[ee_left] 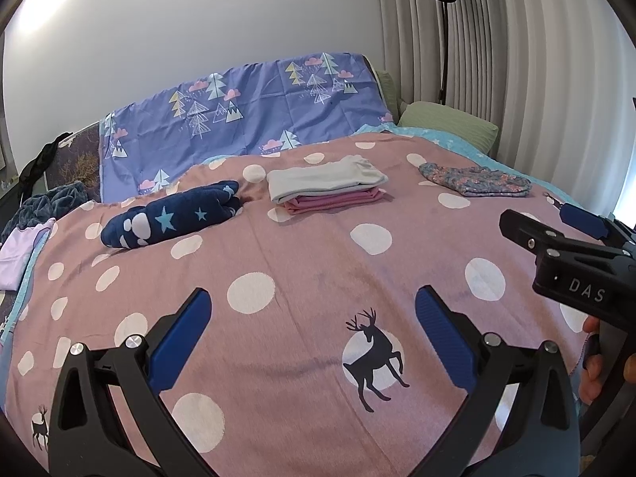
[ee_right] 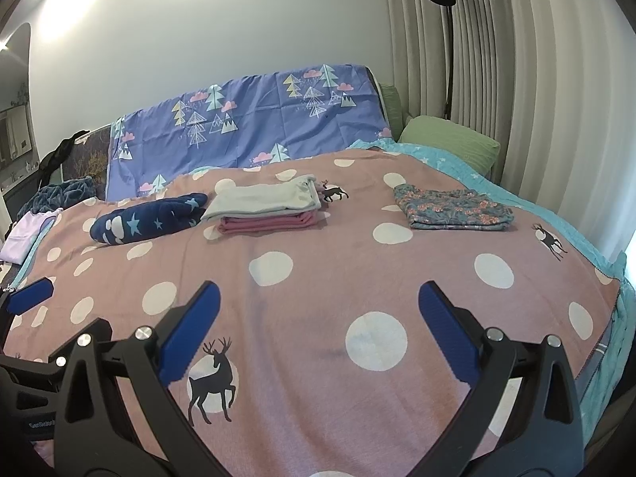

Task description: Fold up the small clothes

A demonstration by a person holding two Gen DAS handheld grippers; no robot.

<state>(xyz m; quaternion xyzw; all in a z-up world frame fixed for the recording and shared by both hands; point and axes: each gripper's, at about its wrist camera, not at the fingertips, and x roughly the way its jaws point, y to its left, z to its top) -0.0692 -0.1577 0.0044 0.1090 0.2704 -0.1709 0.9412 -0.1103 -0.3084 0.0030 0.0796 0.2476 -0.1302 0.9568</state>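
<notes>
Both grippers hover empty over the pink polka-dot blanket [ee_right: 318, 278] on the bed: left gripper [ee_left: 314, 318] jaws wide apart, right gripper [ee_right: 318, 314] jaws wide apart too. Folded clothes lie at the blanket's far side, well apart from both. Navy star-print garment [ee_left: 175, 216] at left, rolled, long axis running left-right, slightly tilted up to the right. Middle stack: pale grey-white piece [ee_left: 326, 179] on top of pink piece [ee_left: 334, 202], long sides left-right. Floral folded piece [ee_right: 453, 206] at right, flat. Lilac garment [ee_left: 18, 254] at the left edge.
</notes>
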